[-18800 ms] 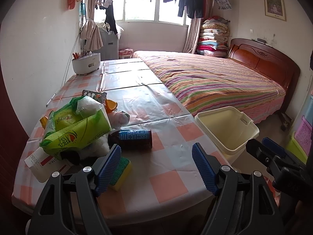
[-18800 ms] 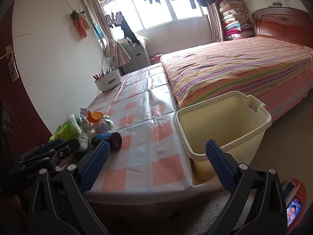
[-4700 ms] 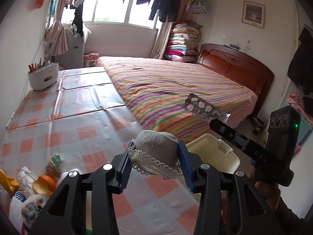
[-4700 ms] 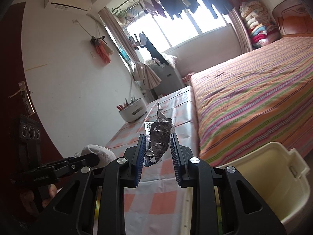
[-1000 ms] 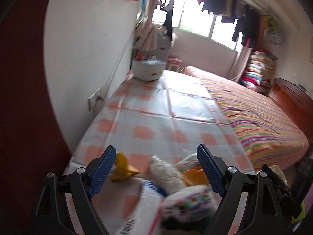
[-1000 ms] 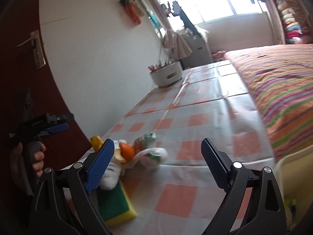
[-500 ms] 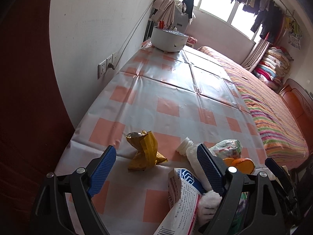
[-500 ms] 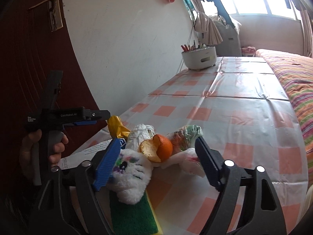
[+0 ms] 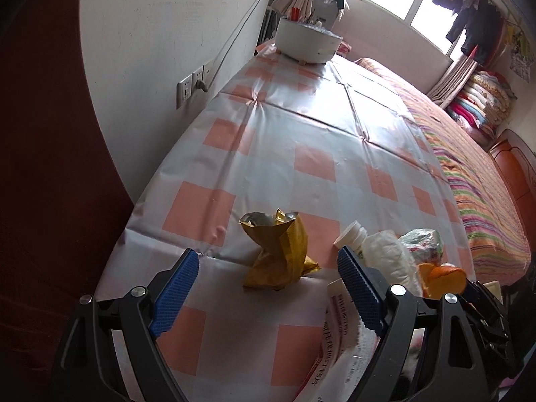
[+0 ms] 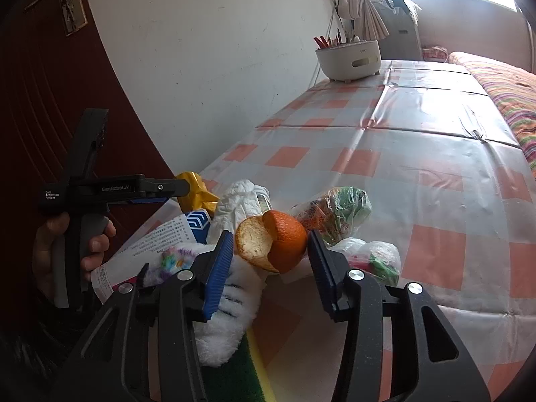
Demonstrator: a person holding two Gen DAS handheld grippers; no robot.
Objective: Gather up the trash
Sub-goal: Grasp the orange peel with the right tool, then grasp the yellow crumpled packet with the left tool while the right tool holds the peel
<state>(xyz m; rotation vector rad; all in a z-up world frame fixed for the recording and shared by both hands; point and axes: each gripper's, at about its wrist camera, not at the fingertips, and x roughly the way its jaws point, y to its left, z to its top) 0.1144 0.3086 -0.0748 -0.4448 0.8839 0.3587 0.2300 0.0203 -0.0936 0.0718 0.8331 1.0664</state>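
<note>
Right wrist view: right gripper point(image 10: 268, 251) closing around orange peel point(image 10: 273, 241) atop tabletop point(image 10: 418, 154) pile, pads not yet pressing. Best squeezed gently, lifted straight. Left gripper point(image 9: 268, 278) spread wide, empty, before yellow wrapper point(image 9: 278, 251).

Left wrist: we look steeply down along the fingers, close over the near end of the checked table point(image 9: 315, 164), facing its length toward the white caddy point(image 9: 306, 45) and window.

Right wrist: we sit lower, tilted less, very near the trash pile, facing the same way but angled toward the wall.

Shared: yellow wrapper point(image 9: 279, 254) point(image 10: 196, 191), orange peel point(image 9: 442, 276) point(image 10: 273, 239), white bottle point(image 9: 378, 253) point(image 10: 241, 202), caddy point(image 10: 350, 58), tablecloth point(image 10: 418, 140). The right view also catches the left gripper point(image 10: 181, 189) side-on.
</note>
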